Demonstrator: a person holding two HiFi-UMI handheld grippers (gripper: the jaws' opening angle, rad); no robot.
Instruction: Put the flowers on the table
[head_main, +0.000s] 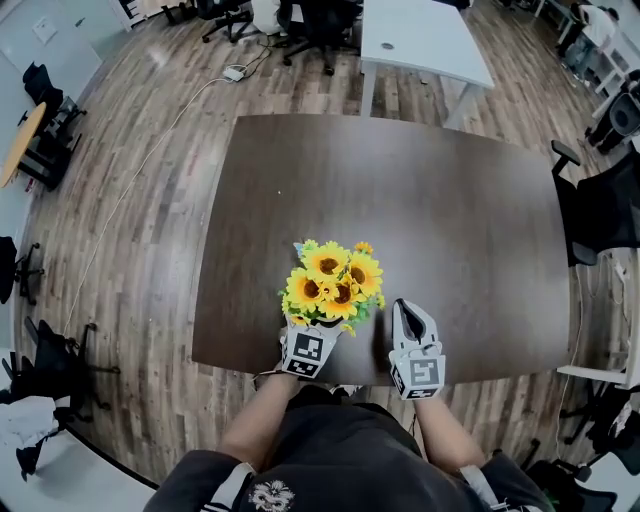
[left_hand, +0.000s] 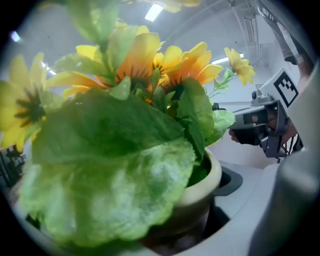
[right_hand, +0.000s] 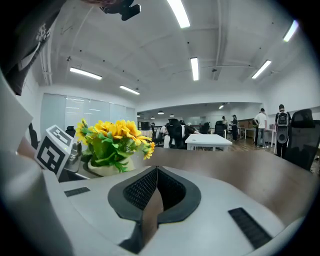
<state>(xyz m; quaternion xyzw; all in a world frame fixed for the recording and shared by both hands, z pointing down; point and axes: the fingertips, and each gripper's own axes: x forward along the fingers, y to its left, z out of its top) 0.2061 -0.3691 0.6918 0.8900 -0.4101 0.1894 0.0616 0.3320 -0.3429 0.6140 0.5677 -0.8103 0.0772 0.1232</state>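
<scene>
A bunch of yellow sunflowers (head_main: 333, 280) with green leaves stands in a cream pot (left_hand: 205, 185). My left gripper (head_main: 318, 325) is shut on the pot, near the front edge of the dark brown table (head_main: 420, 200); leaves hide its fingertips. Whether the pot rests on the tabletop or hangs just above it cannot be told. In the left gripper view the flowers (left_hand: 150, 65) fill most of the picture. My right gripper (head_main: 405, 305) lies just right of the pot, shut and empty, its jaws (right_hand: 156, 172) pressed together. The right gripper view shows the flowers (right_hand: 115, 135) to its left.
A white desk (head_main: 420, 35) stands beyond the table's far edge with office chairs (head_main: 315, 20) behind it. A black chair (head_main: 600, 210) sits at the table's right side. A cable (head_main: 150, 160) runs over the wooden floor at the left. People (right_hand: 260, 122) stand far off.
</scene>
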